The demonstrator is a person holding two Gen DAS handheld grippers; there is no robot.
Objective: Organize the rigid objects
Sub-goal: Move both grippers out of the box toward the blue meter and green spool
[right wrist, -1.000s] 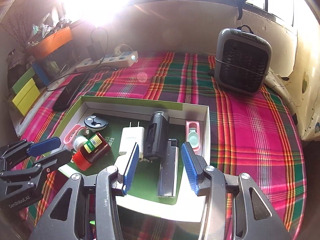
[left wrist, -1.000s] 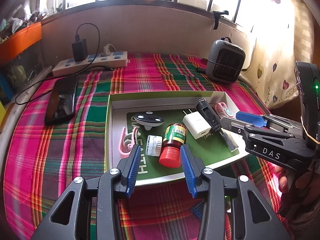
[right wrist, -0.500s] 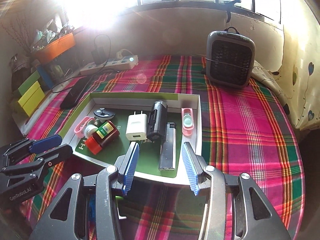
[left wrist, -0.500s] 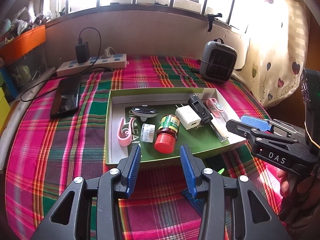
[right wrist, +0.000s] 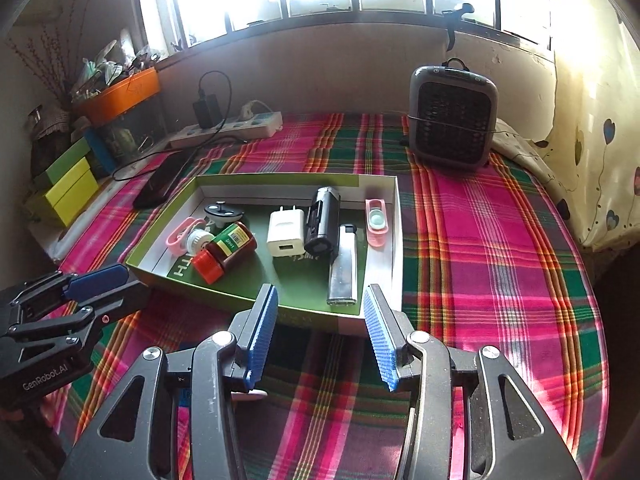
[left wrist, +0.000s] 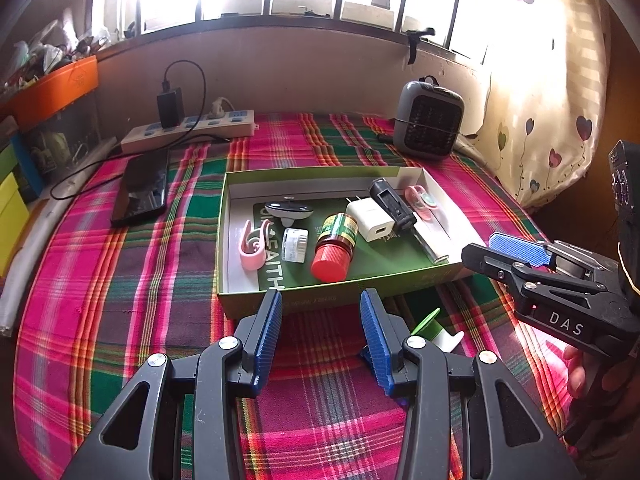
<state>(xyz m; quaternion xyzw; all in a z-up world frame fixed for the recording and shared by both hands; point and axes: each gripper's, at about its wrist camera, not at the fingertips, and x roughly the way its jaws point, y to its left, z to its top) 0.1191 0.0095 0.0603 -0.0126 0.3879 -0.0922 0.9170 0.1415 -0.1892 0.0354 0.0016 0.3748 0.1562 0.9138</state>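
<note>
Judging sorting nearly done: my left gripper (left wrist: 320, 336) and right gripper (right wrist: 318, 334) gape empty; shallow green cardboard box (left wrist: 222, 240) holds items, green-white clip (left wrist: 434, 330) remains outside its near edge.

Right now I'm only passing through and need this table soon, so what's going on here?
A person holds a gripper in each hand over a plaid-covered table, sorting small hard items into a shallow green box. The left gripper and right gripper are both open and empty, just in front of the box. Inside it lie a red-capped bottle, a white charger, a lighter and a few clips. Nothing is being gripped at this moment.
</note>
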